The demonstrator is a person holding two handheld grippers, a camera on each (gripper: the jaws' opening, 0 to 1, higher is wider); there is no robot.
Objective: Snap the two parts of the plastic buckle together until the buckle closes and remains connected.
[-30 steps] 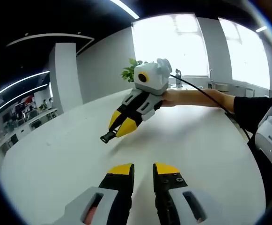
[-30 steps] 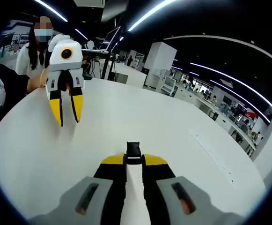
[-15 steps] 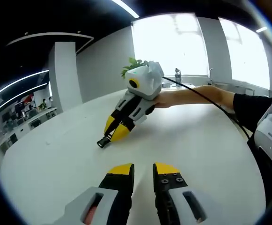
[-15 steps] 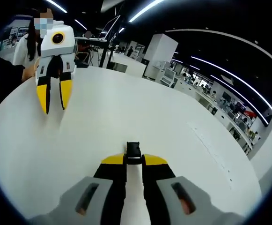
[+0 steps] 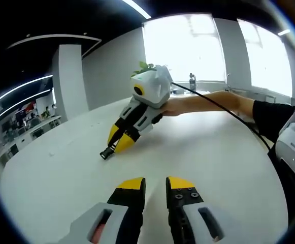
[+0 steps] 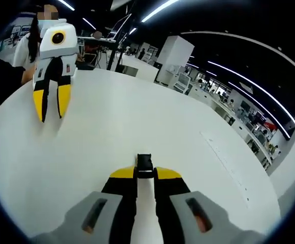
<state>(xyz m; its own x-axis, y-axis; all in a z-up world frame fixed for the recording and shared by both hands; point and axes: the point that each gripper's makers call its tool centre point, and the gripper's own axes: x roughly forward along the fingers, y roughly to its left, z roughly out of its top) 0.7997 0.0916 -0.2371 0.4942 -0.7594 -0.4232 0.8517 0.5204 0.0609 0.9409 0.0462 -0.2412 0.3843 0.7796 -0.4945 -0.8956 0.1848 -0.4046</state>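
A small black plastic buckle (image 6: 144, 163) is pinched between the yellow tips of the right gripper (image 6: 145, 173), its squared end jutting just past them; in the left gripper view the same piece (image 5: 105, 153) is seen at the nose of that gripper (image 5: 115, 144), low over the table (image 5: 223, 162). Whether it is one half or the whole clasp, already joined, cannot be told, as it is too small and partly hidden. No separate second half is made out on the table. The left gripper (image 5: 155, 184) is held back from the buckle with its jaws slightly parted and nothing between them; in the right gripper view it (image 6: 49, 108) is seen hanging well apart, tips down. The step in hand is judged to be the carrying or setting down of the held piece. The next move would call for the piece to be laid on the table in plain sight, or matched squarely to its mate. The buckle looks hard and matte; the gripper tips are glossy yellow over black, the bodies smooth white and grey; the table is a broad, rounded, plain white sheet.
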